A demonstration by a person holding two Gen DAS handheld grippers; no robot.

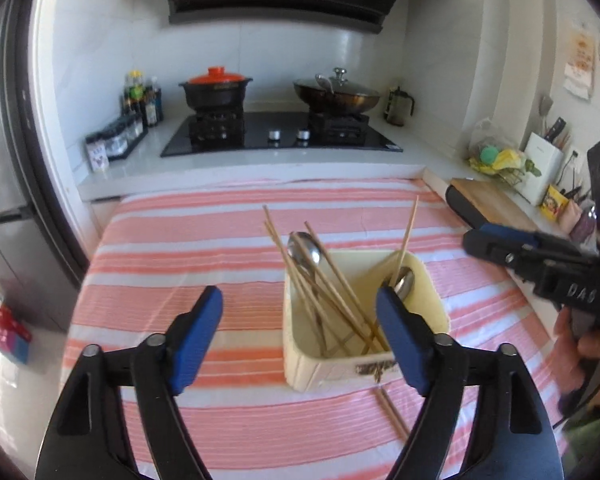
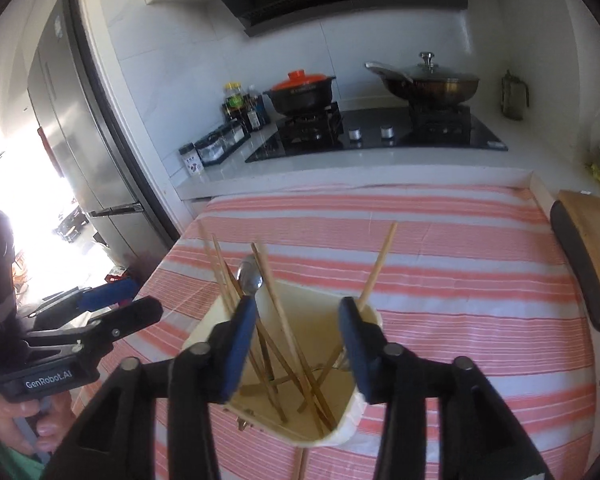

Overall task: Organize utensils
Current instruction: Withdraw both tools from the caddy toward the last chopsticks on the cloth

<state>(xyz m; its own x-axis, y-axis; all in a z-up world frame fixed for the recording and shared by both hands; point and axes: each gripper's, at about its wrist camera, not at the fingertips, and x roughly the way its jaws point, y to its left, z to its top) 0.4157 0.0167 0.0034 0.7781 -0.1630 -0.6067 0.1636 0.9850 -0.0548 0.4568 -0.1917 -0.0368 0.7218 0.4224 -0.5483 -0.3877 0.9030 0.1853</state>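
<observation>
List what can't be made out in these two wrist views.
- Utensil caddy bottom, left wrist view: chopsticks cross over it, so no exact count.
- Second spoon, left wrist view: mostly behind the left gripper finger.
- Caddy label: blurred, unreadable.
- Chopstick on the cloth, right wrist view: cut off by the bottom edge and the caddy.
- Right gripper fingers hide both side walls of the caddy.

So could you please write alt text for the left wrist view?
The open left gripper hovers before a cream holder of chopsticks and spoons on a striped cloth, with a stove behind.
</observation>
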